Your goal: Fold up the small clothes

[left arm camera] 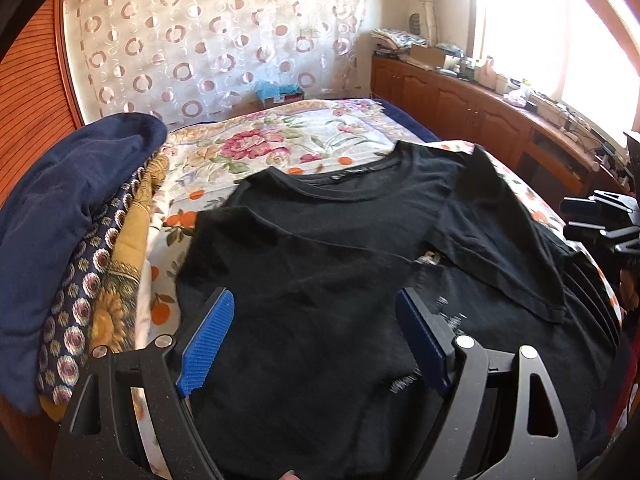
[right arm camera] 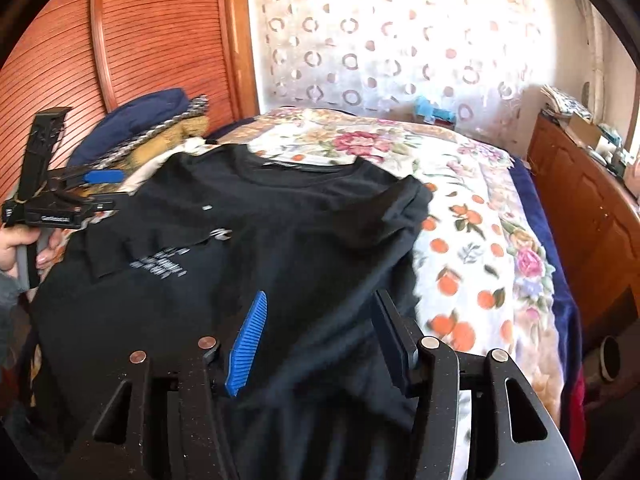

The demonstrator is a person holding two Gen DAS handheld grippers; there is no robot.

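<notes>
A black T-shirt (left arm camera: 320, 248) lies on the flowered bedspread (left arm camera: 280, 140), collar toward the far end, with both sleeves folded in over the body. It also shows in the right wrist view (right arm camera: 280, 240), white print showing at its left. My left gripper (left arm camera: 316, 312) is open and empty, hovering over the shirt's left side. My right gripper (right arm camera: 320, 320) is open and empty over the shirt's right side. The right gripper shows at the right edge of the left wrist view (left arm camera: 600, 220); the left gripper shows at the left of the right wrist view (right arm camera: 72, 196).
A pile of bedding, navy blanket (left arm camera: 72, 200) on top, lies at the bed's left side against a wooden slatted door (right arm camera: 140, 40). A wooden cabinet (left arm camera: 480, 112) with clutter runs along the right under a bright window. A patterned curtain (left arm camera: 220, 40) hangs behind the bed.
</notes>
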